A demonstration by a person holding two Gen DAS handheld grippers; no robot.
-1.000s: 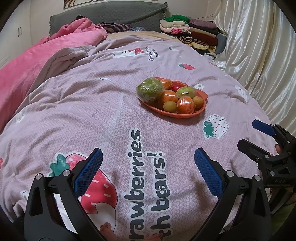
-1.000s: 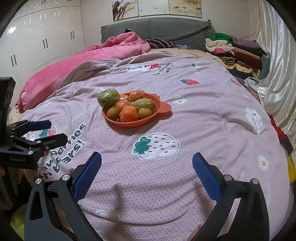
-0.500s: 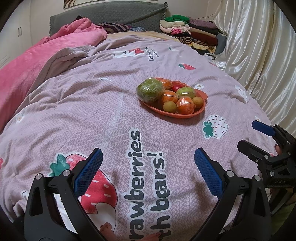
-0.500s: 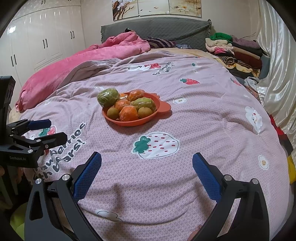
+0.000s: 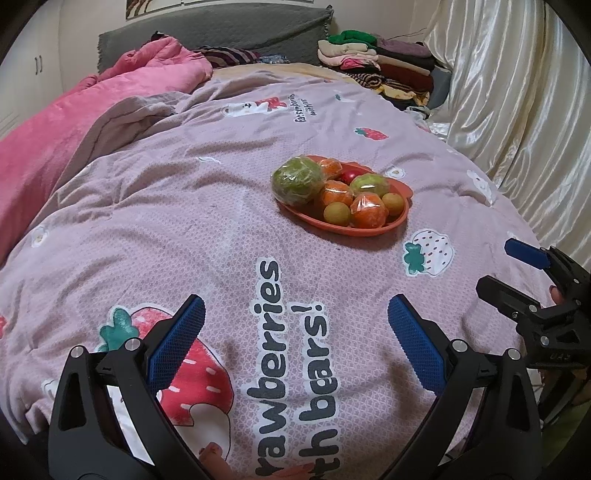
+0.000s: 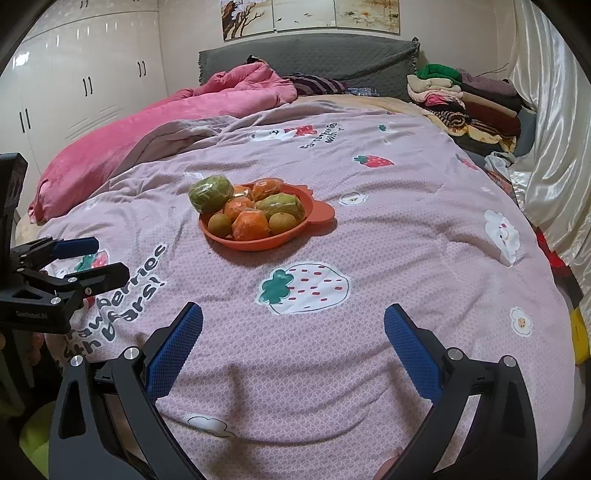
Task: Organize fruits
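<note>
All the fruits (image 6: 248, 208) sit heaped on the orange plate (image 6: 320, 216) — left gripper (image 5: 295, 328) and right gripper (image 6: 293, 328) hang well short of it, jaws spread and empty — fitting fruit gathered or awaiting sorting.

One orange plate (image 6: 258, 242) is seen, on which three wrapped oranges (image 6: 250, 225), two green wrapped fruits (image 5: 297, 180) and two small yellow-green fruits (image 6: 220, 225) are counted.

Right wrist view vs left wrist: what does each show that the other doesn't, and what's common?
Right wrist only: white wardrobe doors, paintings above the headboard, the left gripper seen from the side. Left wrist only: a small red fruit among the pile, the right gripper at the edge. Both: orange plate of wrapped fruit, pink blanket, folded clothes, both grippers open and empty.
</note>
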